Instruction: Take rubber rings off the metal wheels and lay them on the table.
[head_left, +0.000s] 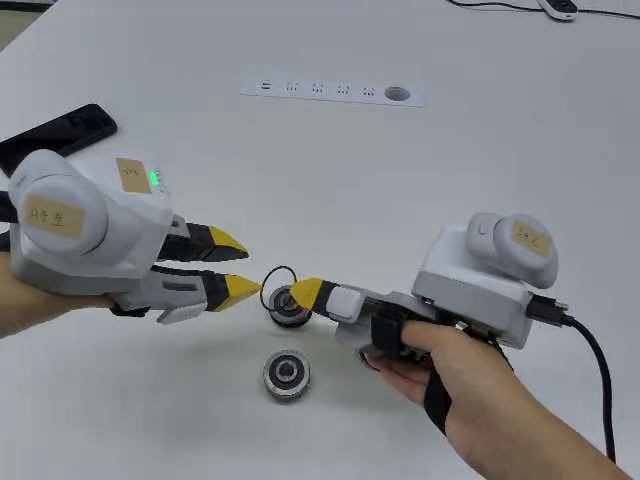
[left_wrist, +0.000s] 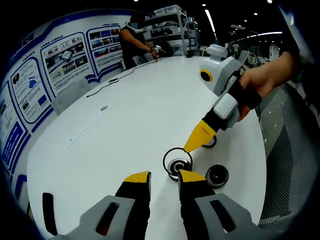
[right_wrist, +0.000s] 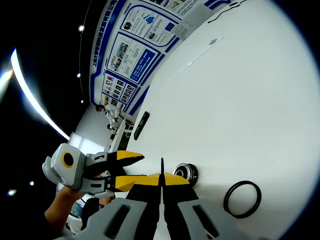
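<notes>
Pinching ring (left_wrist: 164, 159) at wheel (left_wrist: 177, 165): right claw (right_wrist: 161, 178); right gripper view adds loose ring (right_wrist: 225, 199).

Two metal wheels (head_left: 286, 312) (head_left: 286, 375), two rubber rings (left_wrist: 177, 149) (right_wrist: 225, 200).

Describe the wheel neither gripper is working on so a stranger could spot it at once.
On the white table, look nearest the person. That round metal wheel lies alone; the other wheel, farther back, has a thin black rubber ring loose on it.

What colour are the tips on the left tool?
Yellow tips on the left tool, clearest in the left gripper view.
</notes>
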